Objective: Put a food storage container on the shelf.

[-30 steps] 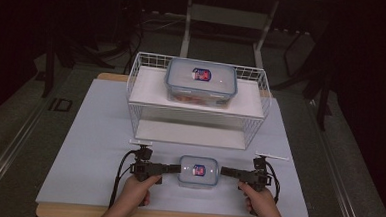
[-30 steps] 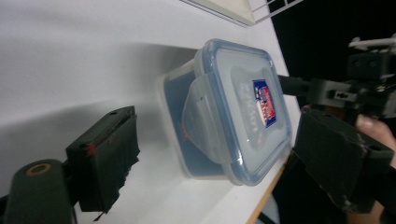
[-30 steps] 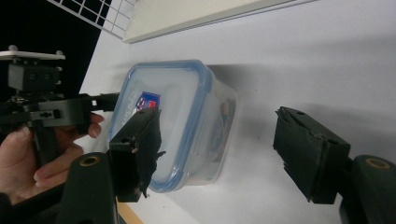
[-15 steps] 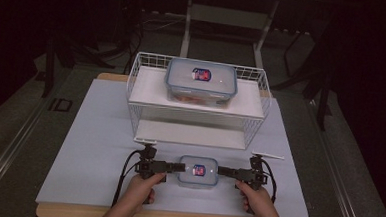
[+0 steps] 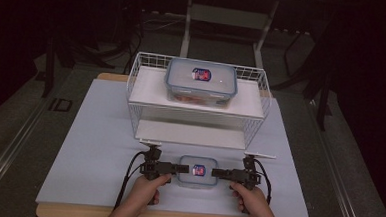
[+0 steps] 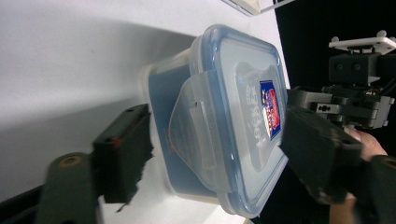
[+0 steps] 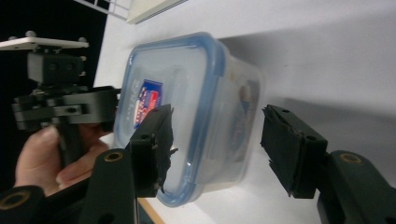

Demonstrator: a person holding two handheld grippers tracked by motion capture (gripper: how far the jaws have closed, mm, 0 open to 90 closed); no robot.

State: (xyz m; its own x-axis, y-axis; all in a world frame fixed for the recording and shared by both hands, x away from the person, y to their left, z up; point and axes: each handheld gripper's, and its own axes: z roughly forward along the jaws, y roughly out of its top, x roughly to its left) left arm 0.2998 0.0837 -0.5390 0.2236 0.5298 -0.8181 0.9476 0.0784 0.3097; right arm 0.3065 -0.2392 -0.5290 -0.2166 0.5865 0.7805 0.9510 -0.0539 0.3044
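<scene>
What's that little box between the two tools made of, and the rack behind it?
The small box looks like clear plastic: you see through its walls, and its blue-rimmed lid has a glossy sheen. The rack seems to be white-coated metal wire, judging by its thin grid; its shelves look like matte white board.

- Small clear plastic box with blue-rimmed lid (image 5: pixel 197 171): label print too small to read from the high view; its near corner is cut off by the bottom edge in the left gripper view.
- Large clear plastic box with blue-rimmed lid (image 5: pixel 201 82) on the white wire rack (image 5: pixel 260 84): reddish contents indistinct.
- Forearms: cut off at the bottom edge.
- Dark surroundings: indiscernible.
</scene>
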